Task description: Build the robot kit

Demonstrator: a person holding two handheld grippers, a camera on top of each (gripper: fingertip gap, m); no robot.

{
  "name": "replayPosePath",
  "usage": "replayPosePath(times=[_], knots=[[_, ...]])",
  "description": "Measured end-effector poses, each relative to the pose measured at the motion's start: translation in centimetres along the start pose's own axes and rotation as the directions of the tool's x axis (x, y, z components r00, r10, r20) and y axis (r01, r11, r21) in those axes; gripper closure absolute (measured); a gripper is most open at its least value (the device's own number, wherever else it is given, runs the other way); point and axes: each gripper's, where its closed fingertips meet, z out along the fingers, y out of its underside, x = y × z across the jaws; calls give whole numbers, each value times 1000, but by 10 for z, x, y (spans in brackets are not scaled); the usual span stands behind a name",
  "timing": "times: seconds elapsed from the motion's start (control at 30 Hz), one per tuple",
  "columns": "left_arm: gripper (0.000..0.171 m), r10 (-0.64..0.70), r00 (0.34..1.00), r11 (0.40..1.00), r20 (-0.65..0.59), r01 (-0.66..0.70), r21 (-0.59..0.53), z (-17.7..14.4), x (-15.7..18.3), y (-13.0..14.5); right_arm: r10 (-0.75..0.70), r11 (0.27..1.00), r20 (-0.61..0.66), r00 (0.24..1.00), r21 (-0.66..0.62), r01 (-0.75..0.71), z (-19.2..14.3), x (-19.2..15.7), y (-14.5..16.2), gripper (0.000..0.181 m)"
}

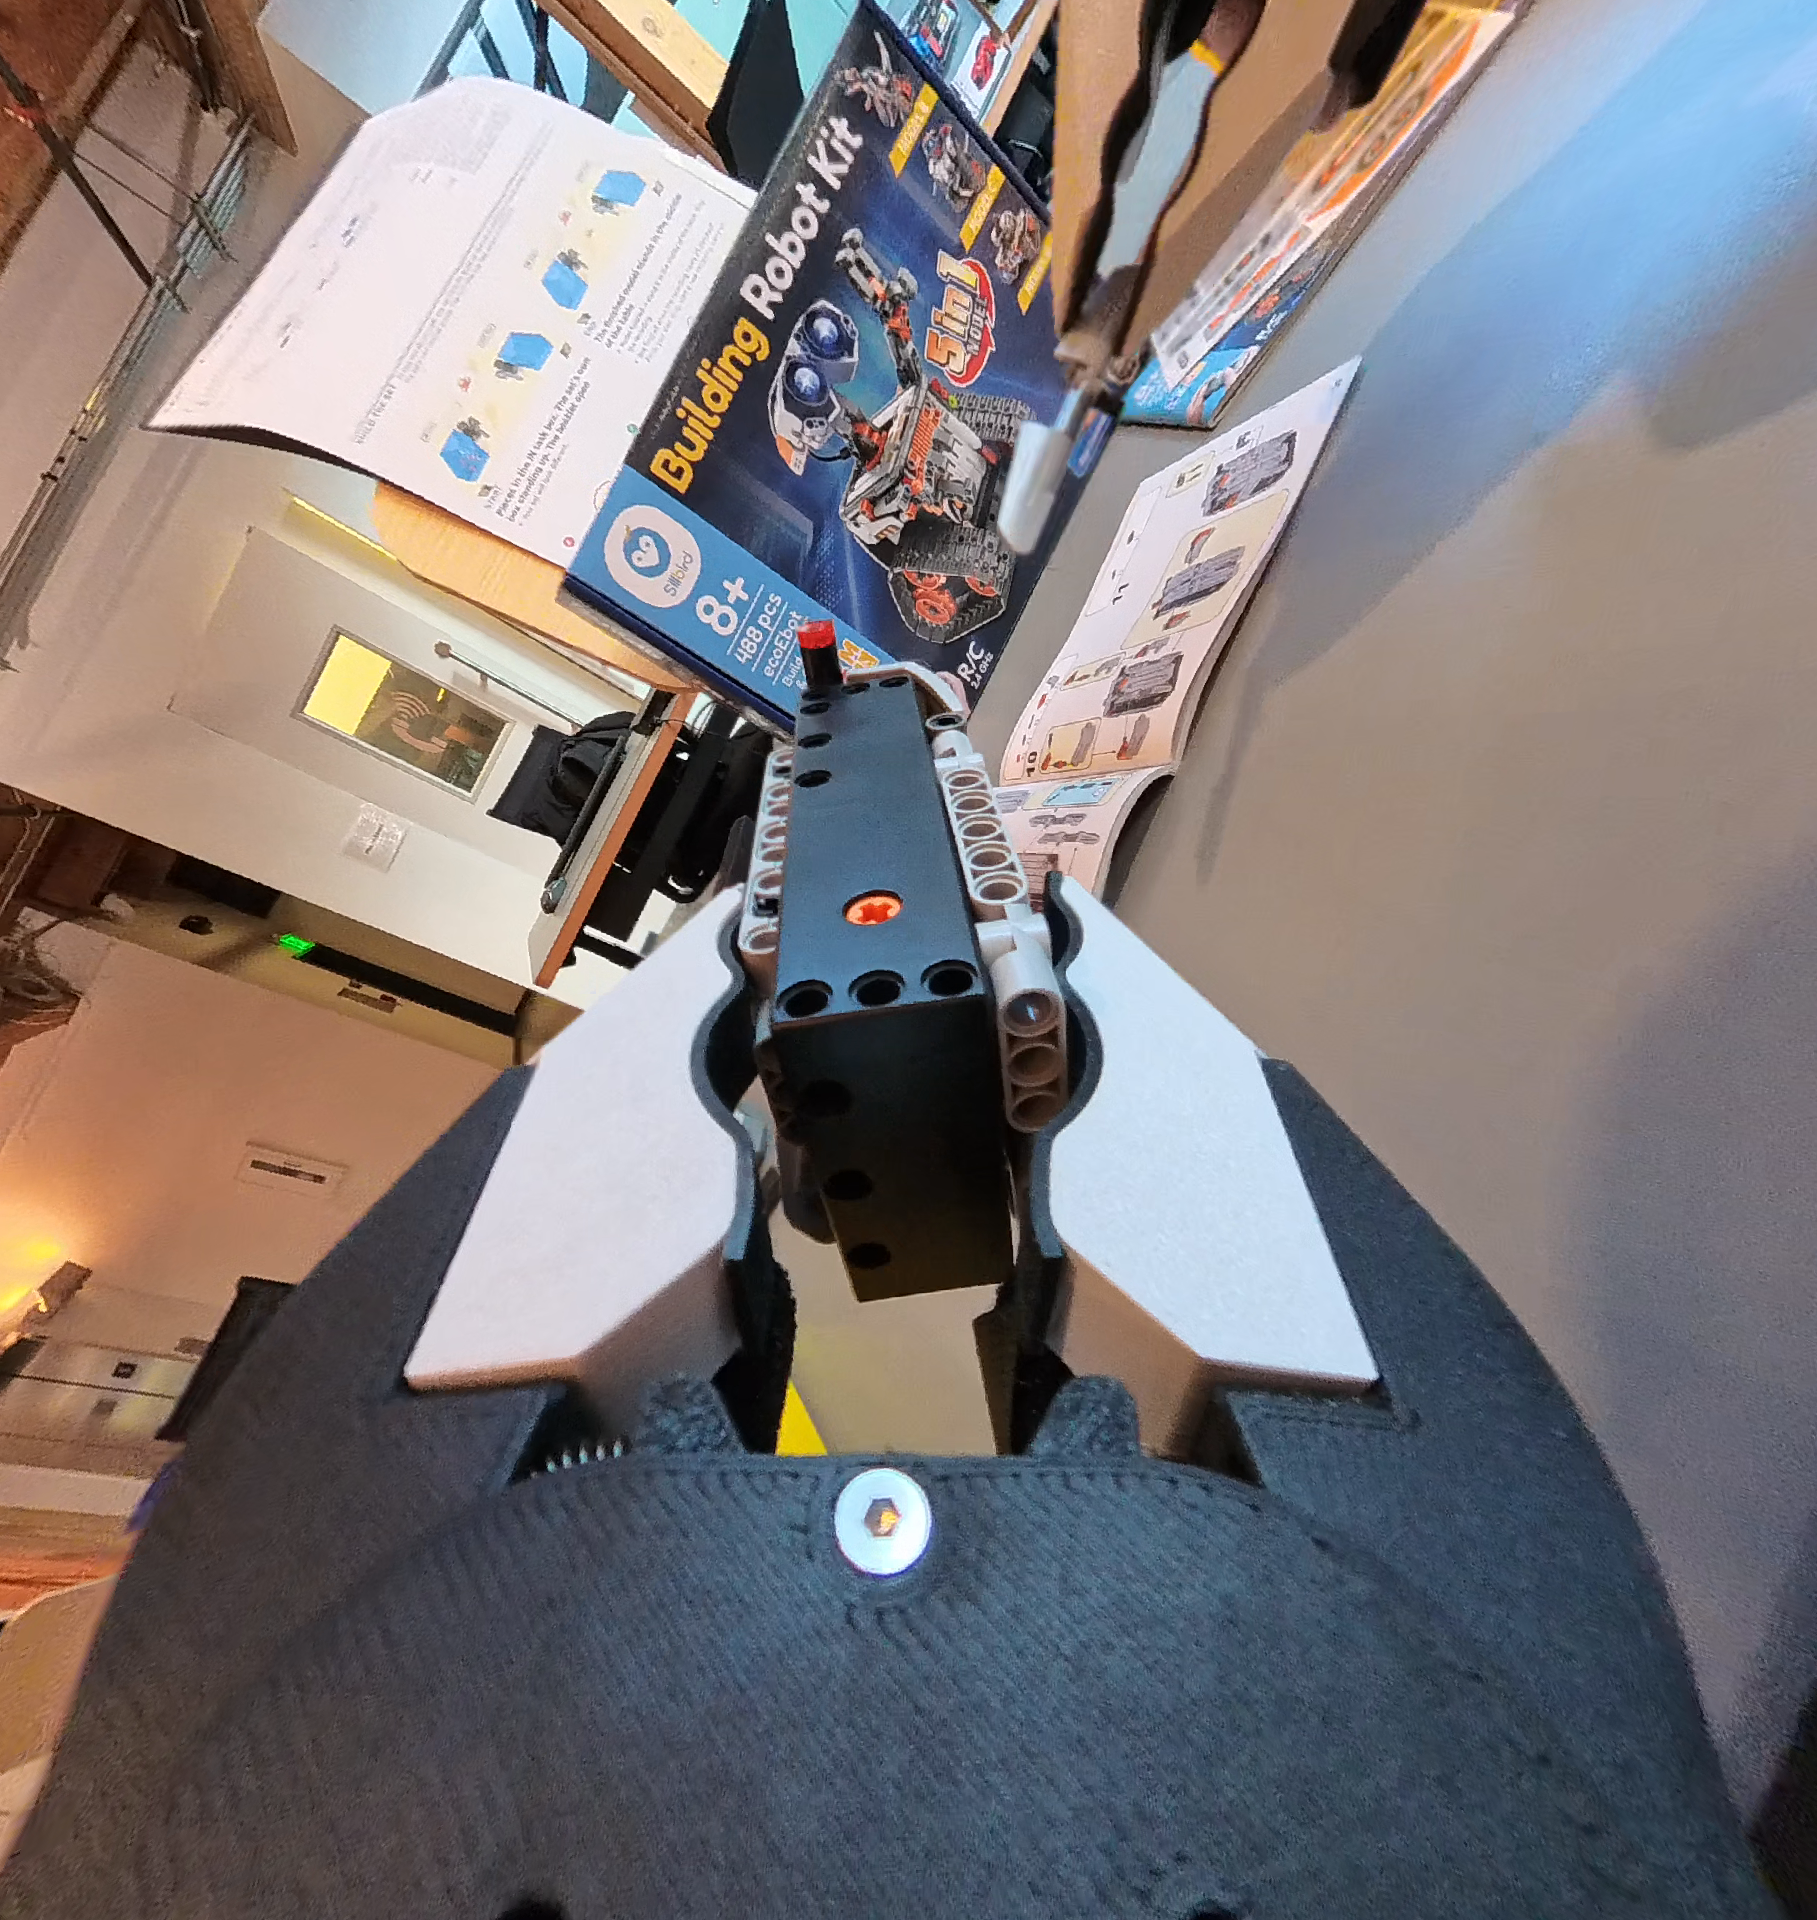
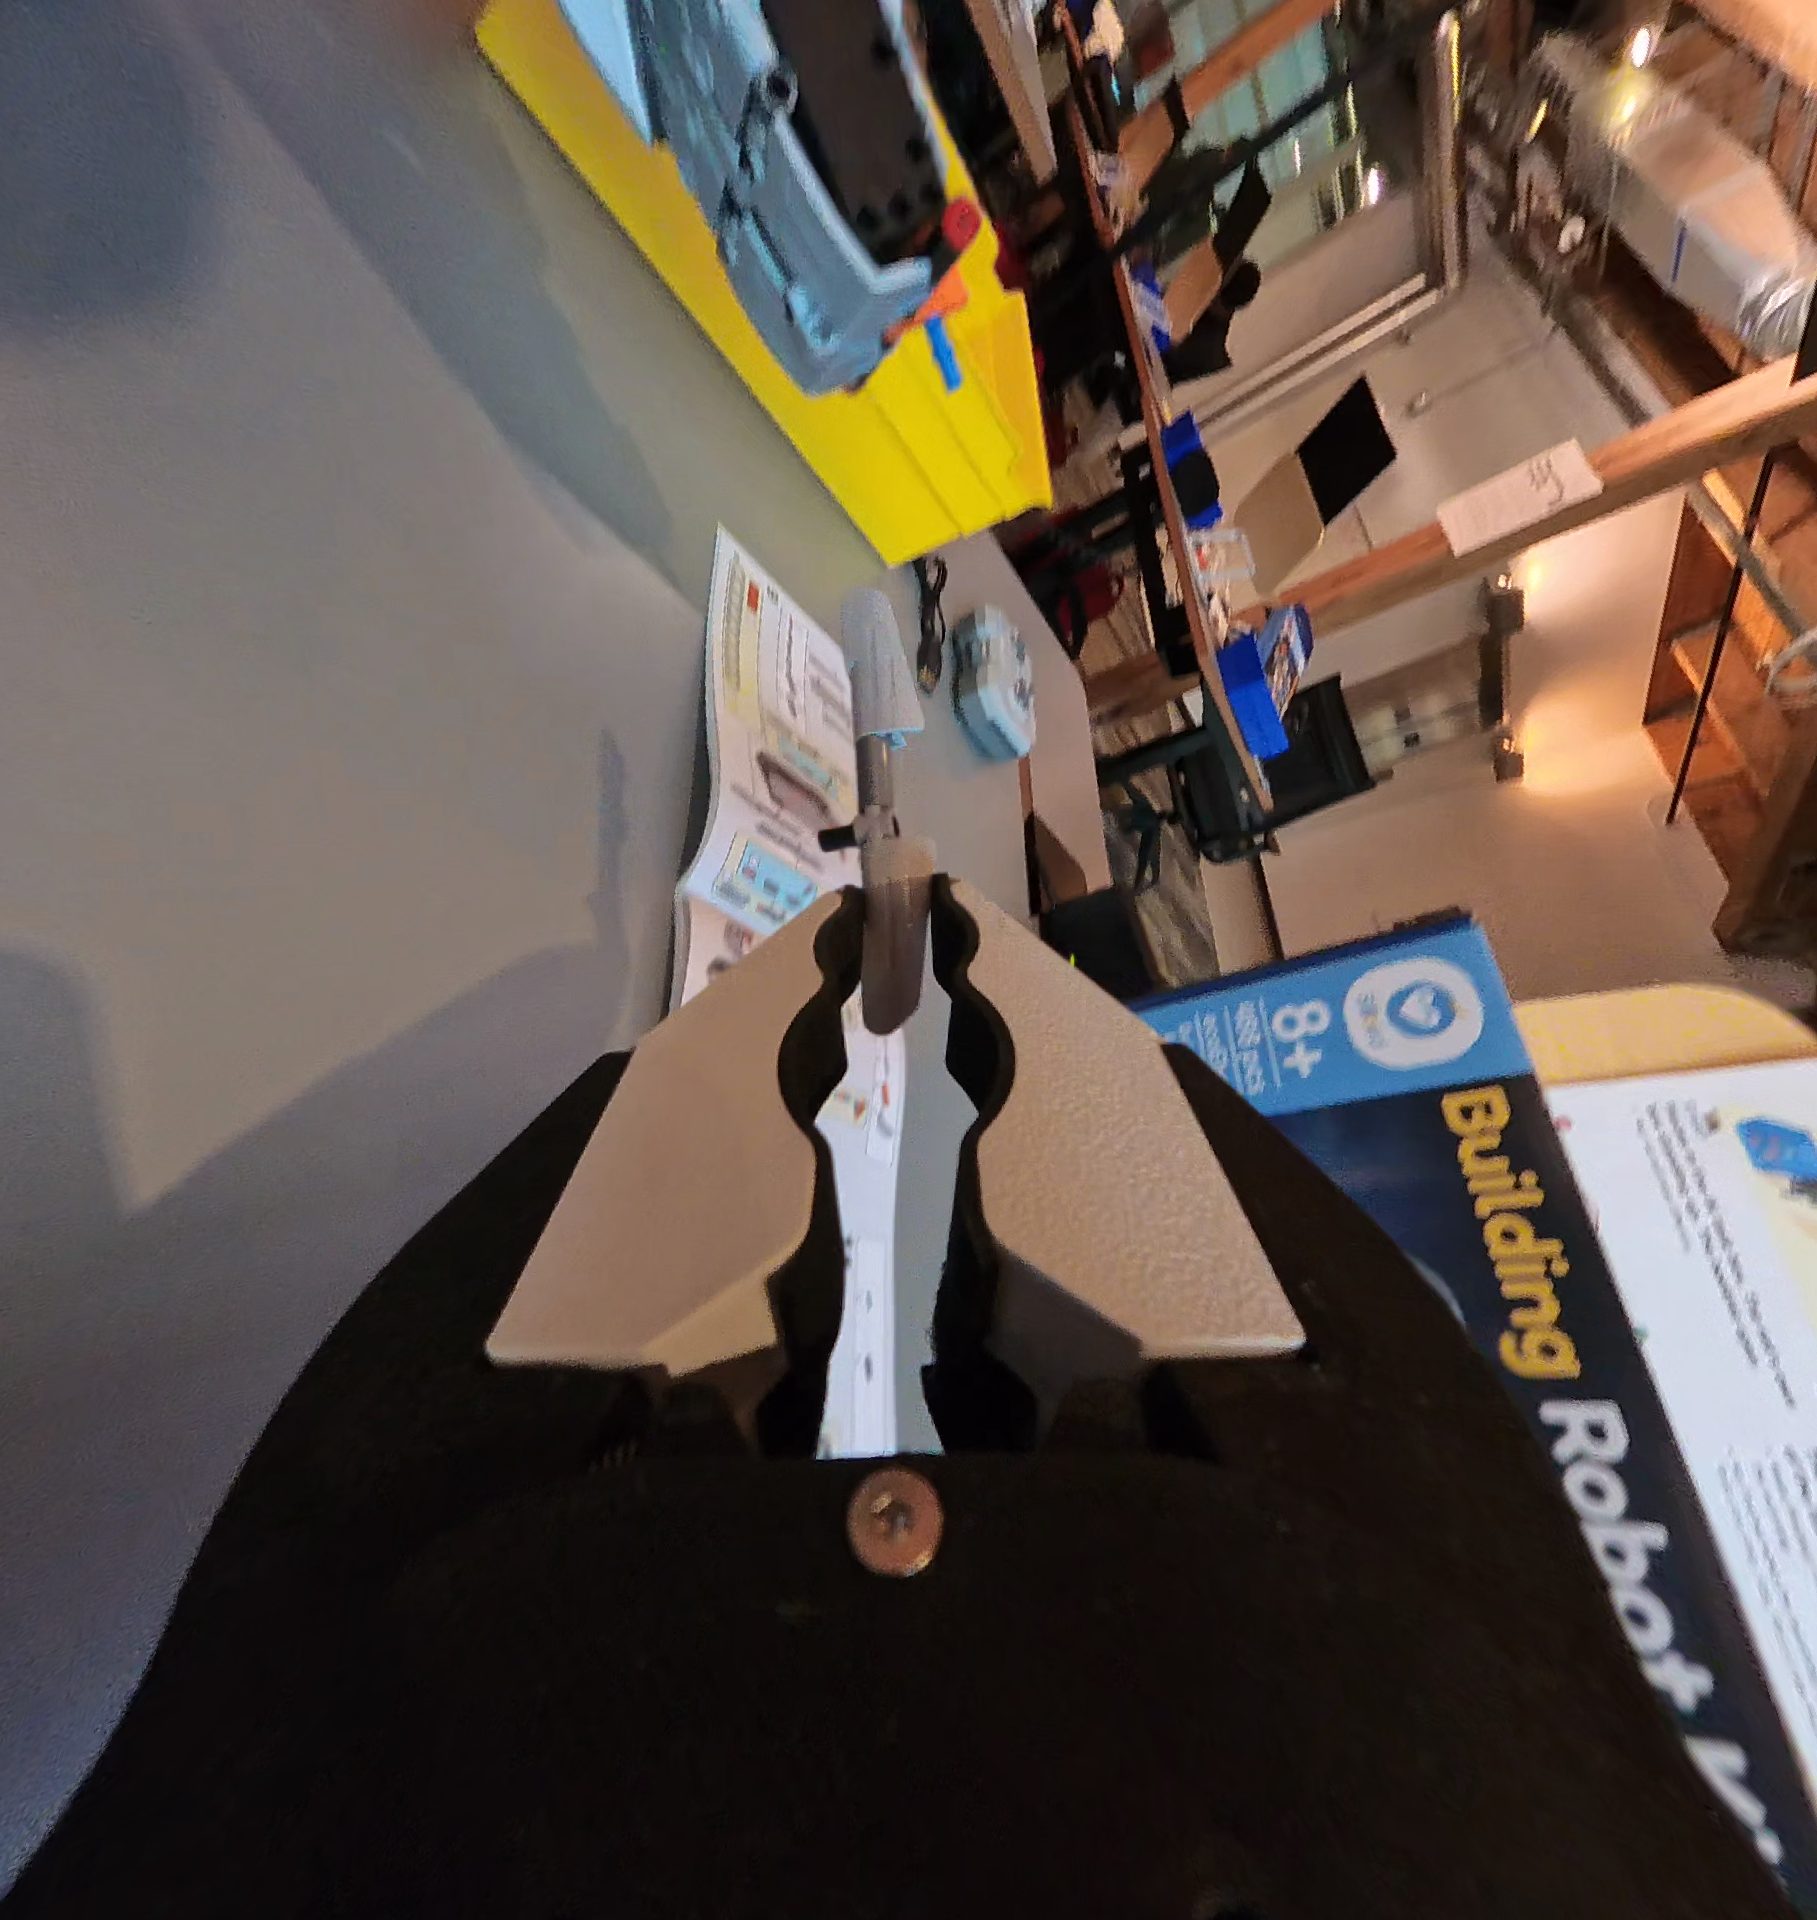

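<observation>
My left gripper (image 1: 893, 906) is shut on a black brick block with round holes (image 1: 883, 1049). Grey holed beams flank the block and a red pin (image 1: 816, 636) sticks out of its far end. It is held in the air above the grey table (image 1: 1506, 935). My right gripper (image 2: 896, 891) is shut on a slim grey part assembly (image 2: 883, 748), a narrow panel on a thin axle pointing away. That grey part also shows blurred in the left wrist view (image 1: 1034, 473), held by the right gripper's fingers (image 1: 1091, 208). The black block appears in the right wrist view (image 2: 862, 135), far off.
A dark blue kit box (image 1: 862, 395) leans at the table's edge with a printed sheet (image 1: 447, 291) beside it. An open instruction booklet (image 1: 1164, 613) lies on the table. Yellow bins (image 2: 935, 436), a pale blue part (image 2: 992, 681) and a black cable (image 2: 930, 623) lie farther off.
</observation>
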Motion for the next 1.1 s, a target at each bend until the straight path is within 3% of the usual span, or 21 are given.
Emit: replayPosePath(times=[0.13, 0.3, 0.5, 0.8, 0.9, 1.1], knots=[[120, -21, 999, 1000, 24, 21, -20, -11, -4, 2, -27, 1000, 91, 995, 14, 26, 5, 1, -16, 169], [120, -36, 998, 998, 44, 38, -42, -27, -4, 6, -126, 992, 188, 974, 18, 125, 4, -29, -22, 169], [120, -32, 999, 998, 40, 35, -57, -30, 0, 9, -419, 908, 133, 898, 42, 417, 4, -50, -21, 170], [120, -5, 1000, 999, 14, 5, -51, -21, 5, 6, -624, 781, 115, 773, 103, 615, 12, -46, -30, 170], [120, -8, 1000, 999, 10, 9, -43, -19, 5, 4, -655, 755, 137, 743, 121, 644, 10, -47, -33, 169], [120, -25, 1000, 999, 8, 25, -29, -17, 7, 4, -633, 774, 117, 765, 93, 626, 9, -41, -28, 169]])
